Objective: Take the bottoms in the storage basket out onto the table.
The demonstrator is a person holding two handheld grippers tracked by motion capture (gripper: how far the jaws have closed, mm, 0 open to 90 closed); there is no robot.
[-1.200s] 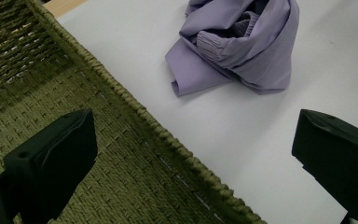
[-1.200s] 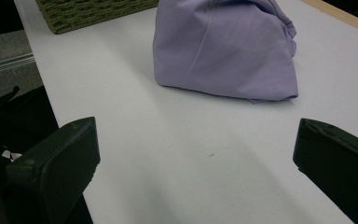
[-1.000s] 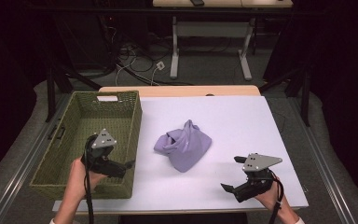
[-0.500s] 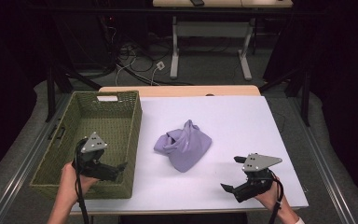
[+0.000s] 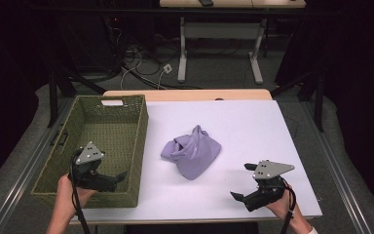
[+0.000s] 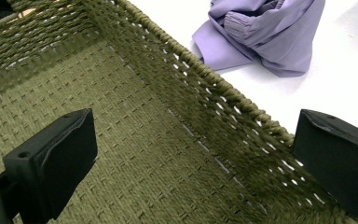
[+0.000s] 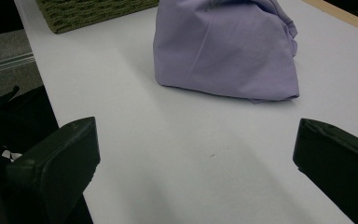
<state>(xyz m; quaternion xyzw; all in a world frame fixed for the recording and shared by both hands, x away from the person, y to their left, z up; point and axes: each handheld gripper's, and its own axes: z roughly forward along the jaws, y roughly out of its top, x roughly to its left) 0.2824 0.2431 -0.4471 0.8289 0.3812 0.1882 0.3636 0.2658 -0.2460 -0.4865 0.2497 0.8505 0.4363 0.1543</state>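
— Where do we stand, going left to right?

— At nine o'clock on the surface (image 5: 272, 126) I've got the green woven basket (image 5: 139, 141), and nothing lies in it. My left claw (image 5: 119, 176) hangs over its near end, at about seven o'clock, jaws wide apart and gripping nothing (in the left gripper view they straddle the basket's right wall, one jaw over the woven floor, the other out over the white top).

— And the cloth?

— The lilac cloth (image 5: 192, 153) sits crumpled in a heap near the middle, just right of the basket but apart from it. Neither claw touches it.

— The right side?

— My right claw (image 5: 238, 196) waits low at five o'clock, jaws spread and empty, aimed at the cloth with bare surface between.

— So how far along?

— I'd judge it barely started: if the cloth is meant for the basket, the grasp, the lift and the drop are all left to do.
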